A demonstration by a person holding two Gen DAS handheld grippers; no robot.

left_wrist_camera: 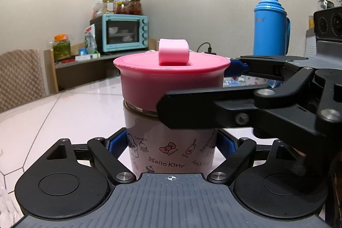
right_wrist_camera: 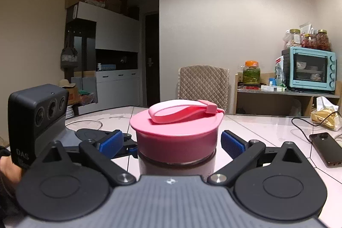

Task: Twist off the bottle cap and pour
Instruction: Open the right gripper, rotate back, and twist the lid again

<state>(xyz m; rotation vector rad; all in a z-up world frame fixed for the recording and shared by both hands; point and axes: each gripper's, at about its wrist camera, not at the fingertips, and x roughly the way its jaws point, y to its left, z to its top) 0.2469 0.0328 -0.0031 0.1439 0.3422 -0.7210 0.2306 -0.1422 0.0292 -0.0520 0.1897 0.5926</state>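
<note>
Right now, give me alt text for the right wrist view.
The right tongs stand open around a pink cap on a bottle, pads clear of it. The left tongs reach in from the left over a white table.

Dim warm light (fisheye-warped edges)

We are in a home dining room: toaster oven (right_wrist_camera: 311,69) topped with jars (right_wrist_camera: 322,40), a padded chair (right_wrist_camera: 203,82), cabinets (right_wrist_camera: 116,40), a thermos (left_wrist_camera: 270,25).
</note>
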